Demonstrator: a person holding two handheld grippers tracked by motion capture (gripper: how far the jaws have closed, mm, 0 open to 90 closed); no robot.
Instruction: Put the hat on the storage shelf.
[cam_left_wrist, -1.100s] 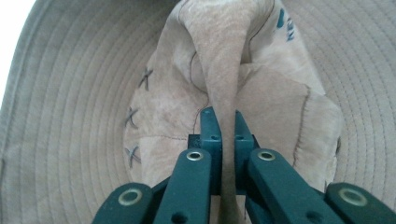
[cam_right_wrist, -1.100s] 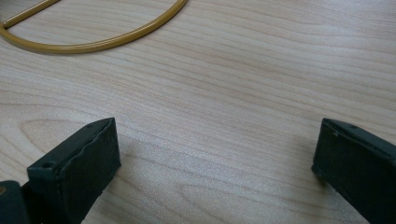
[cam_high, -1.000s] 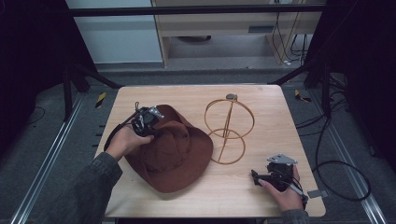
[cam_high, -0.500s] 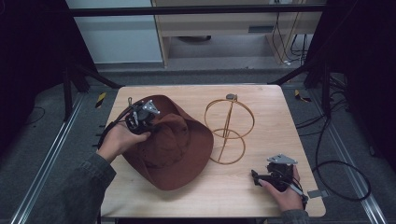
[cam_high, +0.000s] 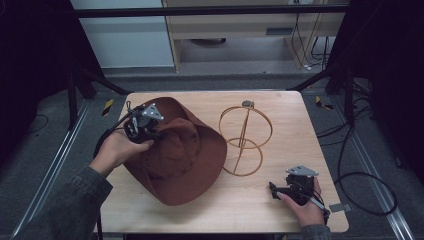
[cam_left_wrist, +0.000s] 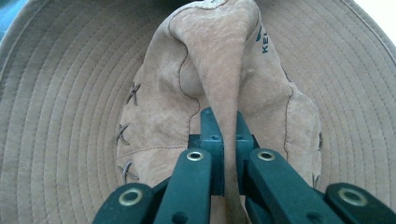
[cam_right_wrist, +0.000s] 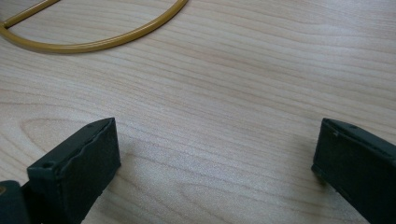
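Suede hat (cam_high: 182, 160) crown was pinched in left tongs (cam_left_wrist: 223, 140), mid-lift; right tongs (cam_right_wrist: 215, 158) were wide, idle. Next: seating on wire stand (cam_high: 245, 142).

Matt suede hat (cam_high: 185, 155); wooden table (cam_high: 300, 125)

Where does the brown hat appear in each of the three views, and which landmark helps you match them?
High view: hat lies left of centre on the table, its crown pinched by the left gripper.
Left gripper view: hat spreads across the frame, a crown fold between the closed jaws.
Right gripper view: not in it.
Shared landmark: gold wire stand, whose base ring curves across the top left of the right gripper view.
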